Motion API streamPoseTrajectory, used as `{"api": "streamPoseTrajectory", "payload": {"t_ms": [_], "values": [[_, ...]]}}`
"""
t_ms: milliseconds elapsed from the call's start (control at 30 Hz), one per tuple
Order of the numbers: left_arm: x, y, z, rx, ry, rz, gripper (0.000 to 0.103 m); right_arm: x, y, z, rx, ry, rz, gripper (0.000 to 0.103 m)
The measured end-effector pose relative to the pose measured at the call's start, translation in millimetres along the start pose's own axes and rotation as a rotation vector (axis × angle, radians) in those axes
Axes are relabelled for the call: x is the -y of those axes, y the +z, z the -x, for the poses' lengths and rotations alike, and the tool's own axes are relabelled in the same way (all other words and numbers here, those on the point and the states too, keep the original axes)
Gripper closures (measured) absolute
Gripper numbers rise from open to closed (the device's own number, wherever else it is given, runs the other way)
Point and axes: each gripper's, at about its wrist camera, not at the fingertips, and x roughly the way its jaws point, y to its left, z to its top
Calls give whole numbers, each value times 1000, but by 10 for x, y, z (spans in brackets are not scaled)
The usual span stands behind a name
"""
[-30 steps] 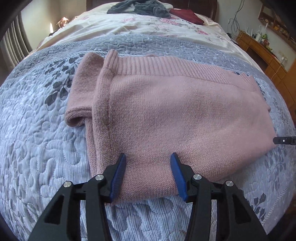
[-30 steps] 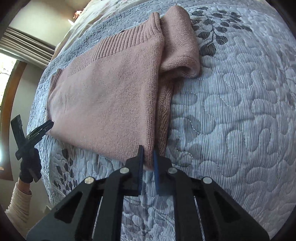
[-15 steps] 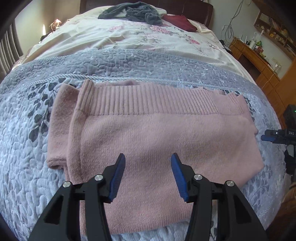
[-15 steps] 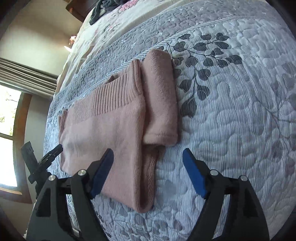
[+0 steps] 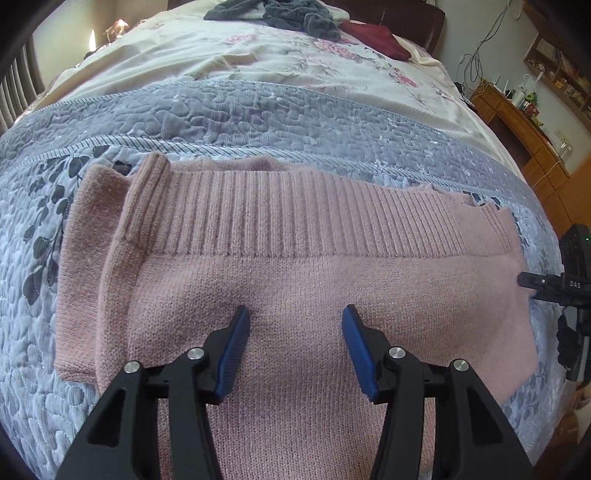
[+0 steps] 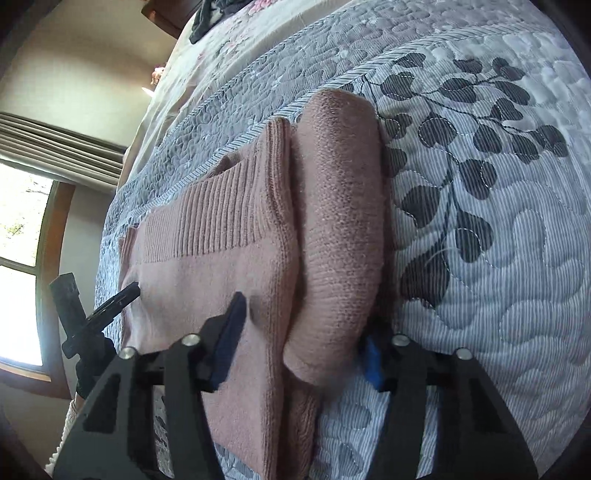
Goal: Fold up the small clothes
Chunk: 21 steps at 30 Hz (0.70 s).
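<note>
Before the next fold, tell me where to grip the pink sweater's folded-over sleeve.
Grip the sleeve at its near free end, coming from the near bed edge. It lies as a thick strip along the pink sweater's side edge, and that end lies between the open right gripper's fingers; its far end tucks against the ribbed hem.

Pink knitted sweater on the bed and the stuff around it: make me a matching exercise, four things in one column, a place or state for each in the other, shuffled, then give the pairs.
Things
1. pink knitted sweater
2. dark grey crumpled garment
3. dark red cloth
4. left gripper

Places or states
A. open, over the sweater's middle
B. folded flat on the grey quilted bedspread
C. far end of the bed, right of the grey garment
D. bunched at the far end of the bed

Pairs: 1-B, 2-D, 3-C, 4-A
</note>
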Motion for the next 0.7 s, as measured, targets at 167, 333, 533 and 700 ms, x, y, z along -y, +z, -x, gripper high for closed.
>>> {"api": "streamPoseTrajectory", "payload": {"t_ms": [167, 333, 533, 700], "values": [[10, -19, -23, 2, 5, -17, 49, 54, -37, -25, 7, 2, -1, 73], [6, -19, -31, 2, 5, -19, 48, 69, -73, -20, 10, -8, -4, 73], [23, -33, -65, 10, 6, -34, 45, 58, -85, -16, 15, -12, -16, 74], [9, -29, 71, 10, -22, -19, 44, -98, -45, 141, 33, 50, -46, 82]]}}
